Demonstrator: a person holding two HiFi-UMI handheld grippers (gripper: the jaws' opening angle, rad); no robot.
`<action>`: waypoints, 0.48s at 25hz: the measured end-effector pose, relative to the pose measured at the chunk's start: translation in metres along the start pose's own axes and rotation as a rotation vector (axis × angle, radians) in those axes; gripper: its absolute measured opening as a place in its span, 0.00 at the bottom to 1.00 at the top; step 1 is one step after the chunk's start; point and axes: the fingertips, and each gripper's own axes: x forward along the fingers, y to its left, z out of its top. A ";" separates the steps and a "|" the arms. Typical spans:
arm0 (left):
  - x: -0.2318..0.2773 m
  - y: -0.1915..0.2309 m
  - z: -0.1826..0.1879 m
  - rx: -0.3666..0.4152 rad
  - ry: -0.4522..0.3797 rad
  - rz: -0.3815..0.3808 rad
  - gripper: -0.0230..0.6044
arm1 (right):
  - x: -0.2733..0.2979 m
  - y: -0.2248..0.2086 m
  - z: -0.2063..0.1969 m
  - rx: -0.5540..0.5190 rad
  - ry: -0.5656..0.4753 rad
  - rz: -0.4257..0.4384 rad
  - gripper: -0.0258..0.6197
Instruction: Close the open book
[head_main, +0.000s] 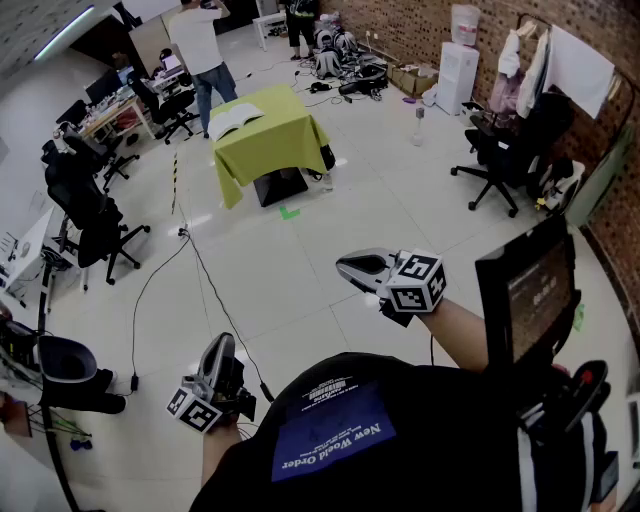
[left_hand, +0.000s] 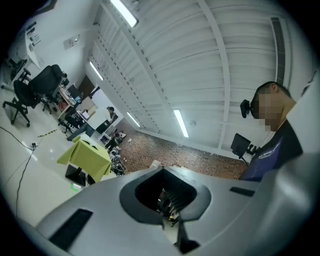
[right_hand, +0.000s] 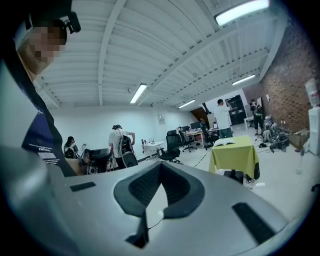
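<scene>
The open book (head_main: 235, 119) lies flat, white pages up, on a small table under a yellow-green cloth (head_main: 270, 145) far across the floor. Both grippers are held close to my body, well short of that table. My left gripper (head_main: 222, 346) hangs low at the left, jaws together with nothing between them. My right gripper (head_main: 352, 268) is raised higher, pointing towards the table, jaws likewise closed and empty. In the right gripper view the book (right_hand: 224, 142) shows on the cloth-covered table (right_hand: 234, 156). In the left gripper view my left gripper (left_hand: 162, 171) sits below the distant table (left_hand: 89, 158).
Black office chairs (head_main: 95, 225) line the left side and another chair (head_main: 500, 160) stands at the right by the brick wall. A cable (head_main: 205, 285) runs over the floor towards me. A person (head_main: 203, 48) stands behind the table. A dark monitor (head_main: 528, 292) is close at my right.
</scene>
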 end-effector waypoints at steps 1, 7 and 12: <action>-0.006 0.003 0.001 -0.001 0.002 0.003 0.05 | 0.006 0.005 -0.001 0.000 0.002 0.005 0.02; -0.030 0.027 0.010 -0.009 0.020 0.013 0.05 | 0.039 0.023 -0.009 0.015 0.011 0.013 0.02; -0.027 0.051 0.017 -0.023 0.030 0.014 0.05 | 0.063 0.016 -0.013 0.026 0.029 0.013 0.02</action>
